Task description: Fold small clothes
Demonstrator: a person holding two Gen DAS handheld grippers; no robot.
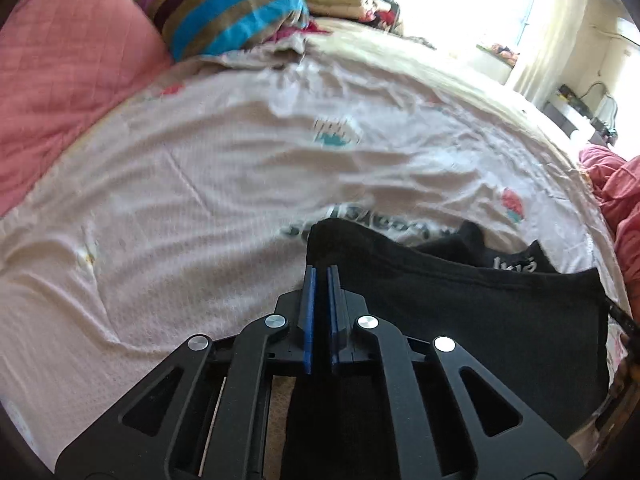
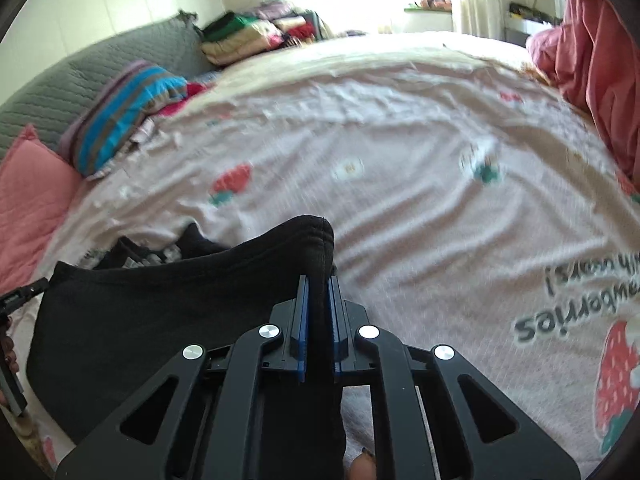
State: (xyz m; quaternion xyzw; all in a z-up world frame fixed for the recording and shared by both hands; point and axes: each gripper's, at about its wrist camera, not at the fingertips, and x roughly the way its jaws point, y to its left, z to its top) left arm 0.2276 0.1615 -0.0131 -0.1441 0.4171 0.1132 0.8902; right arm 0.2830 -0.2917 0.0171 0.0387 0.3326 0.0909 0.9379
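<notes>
**A:** Status on the black garment (image 1: 460, 312)?

**B:** Dark knit, small, looks like a tee or shorts; white print near its far edge. Soft, light, limp: my read is it drapes and sags between grips with zero stiffness. Not slippery, the knit should bite on the pads. Best holds are the hemmed corners or edges, where the fabric is doubled.

**A:** Where is it relative to the grippers?

**B:** Held up over the bed sheet (image 1: 200, 200), stretched between both. Left hand-held gripper (image 1: 321, 276): the cloth runs from its tips out to 3 o'clock, one corner poking past the tips at 12. Fingers are nearly together, with dark fabric passing under and between them, so I judge it pinched on the garment edge. Right hand-held gripper (image 2: 319, 284): clamped on a bunched fold that stands up between the blue pads (image 2: 301, 308), the rest trailing off to 9 o'clock.

**A:** So each view sees the other gripper?

**B:** Only a sliver. It's at the 3 o'clock edge in the left view and the 9 o'clock edge in the right.

**A:** Surroundings?

**B:** Pink strawberry-print sheet below, wrinkled. Striped pillow (image 2: 124, 116) at 10 o'clock in the right view, pink cushion (image 1: 68, 80) at 10 in the left, folded stack of clothes (image 2: 244, 40) far off at 11. All well apart from the garment.

**A:** Risk?

**B:** The bunched right grip likely folds crooked; tension needs to be evened first.
</notes>
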